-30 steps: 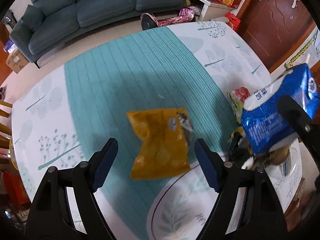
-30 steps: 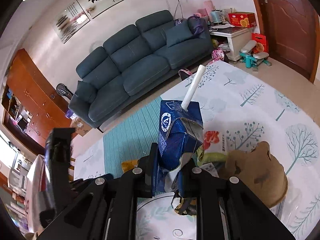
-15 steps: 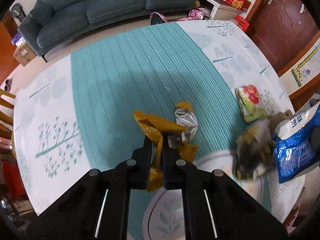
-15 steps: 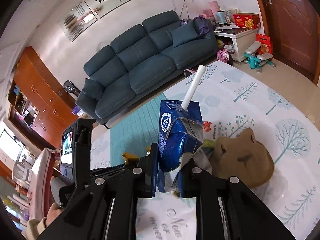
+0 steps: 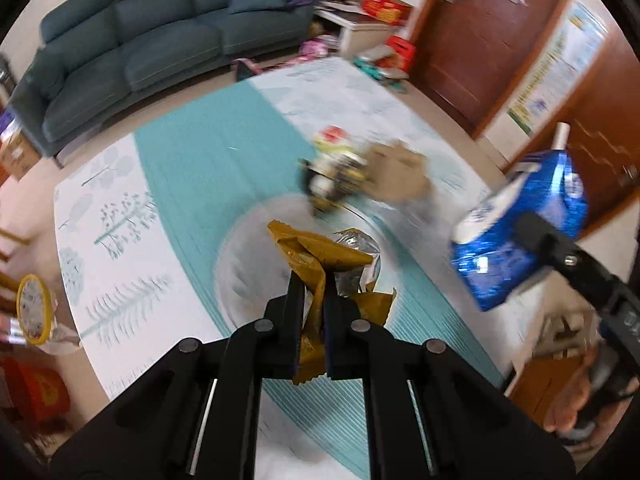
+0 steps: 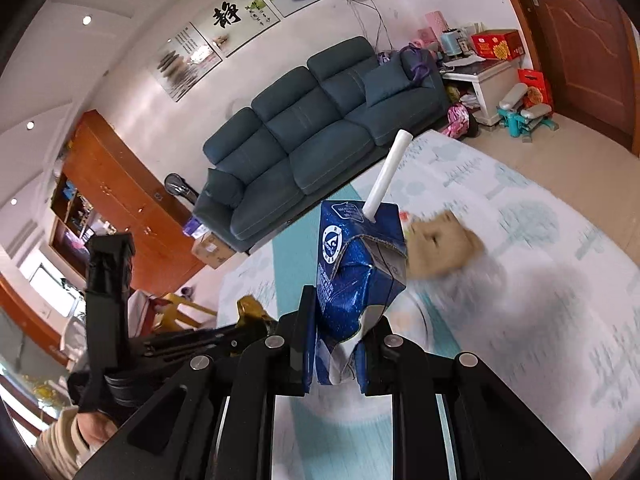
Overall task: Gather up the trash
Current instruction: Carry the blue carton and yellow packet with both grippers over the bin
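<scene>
My left gripper (image 5: 312, 280) is shut on a crumpled yellow snack wrapper (image 5: 320, 256) with a silver inside and holds it lifted above the table. My right gripper (image 6: 340, 320) is shut on a crushed blue drink carton (image 6: 356, 264) with a white straw (image 6: 386, 174); the carton also shows at the right of the left wrist view (image 5: 520, 236). On the table lie a brown paper bag (image 5: 400, 176), a dark and yellow wrapper (image 5: 332, 180) and a red and green packet (image 5: 332, 138), all blurred.
The table has a teal and white tree-print cloth (image 5: 200, 168). A blue sofa (image 6: 312, 140) stands beyond it, a wooden door (image 5: 480, 32) at the right. A yellow-rimmed container (image 5: 34, 308) sits by the table's left edge.
My left gripper closed on the yellow wrapper, lifted it off the table and swung toward the right. The right gripper kept the blue carton and rose.
</scene>
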Demonstrator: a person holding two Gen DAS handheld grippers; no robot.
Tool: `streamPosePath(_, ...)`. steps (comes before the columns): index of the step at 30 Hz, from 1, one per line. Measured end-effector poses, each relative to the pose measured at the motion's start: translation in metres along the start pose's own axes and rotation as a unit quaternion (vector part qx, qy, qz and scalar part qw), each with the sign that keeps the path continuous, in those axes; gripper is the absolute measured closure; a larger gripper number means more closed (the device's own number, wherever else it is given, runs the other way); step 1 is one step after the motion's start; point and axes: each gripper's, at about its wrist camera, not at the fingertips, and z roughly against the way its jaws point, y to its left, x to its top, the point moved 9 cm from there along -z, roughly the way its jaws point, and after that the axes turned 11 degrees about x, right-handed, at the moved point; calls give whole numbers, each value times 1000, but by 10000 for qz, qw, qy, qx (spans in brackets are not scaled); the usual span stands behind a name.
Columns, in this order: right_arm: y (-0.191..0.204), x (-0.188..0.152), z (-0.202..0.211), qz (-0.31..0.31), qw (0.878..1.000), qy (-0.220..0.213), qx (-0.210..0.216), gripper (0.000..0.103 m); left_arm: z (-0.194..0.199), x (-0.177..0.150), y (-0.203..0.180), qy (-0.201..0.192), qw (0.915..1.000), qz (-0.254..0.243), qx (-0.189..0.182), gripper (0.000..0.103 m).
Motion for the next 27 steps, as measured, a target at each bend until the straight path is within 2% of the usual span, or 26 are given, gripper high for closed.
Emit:
streamPosePath(4, -13, -43, 67, -189, 9998, -7, -70, 87, 42, -42, -52, -51, 9986, -415, -312, 98)
streamPosePath(8, -43, -93, 134, -425, 9985, 114, -335, 87, 70, -87, -112, -152, 9946, -875, -544, 98)
streamPosePath(13, -98, -161, 205, -695, 9938, 337, -799, 87, 79, -146, -189, -78, 9869, -1298, -958, 98)
streamPosePath(16, -138, -201, 230, -950, 9893, 474, -1003, 87, 67, -192, -242, 127, 9801, -1658, -1087, 98)
streamPosePath(20, -201, -258, 247, -1418, 9793, 725, -1252, 87, 34, -253, -302, 630, 9692, -2046, -1214, 98)
streamPosePath(23, -253, -306, 247, -1775, 9674, 1061, -1460, 87, 1, -290, -332, 975, 9646, -2152, -1172, 98)
streamPosePath(27, -319, -368, 239, -2426, 9457, 1455, -1601, 87, -44, -330, -363, 1386, 9594, -2224, -1042, 98)
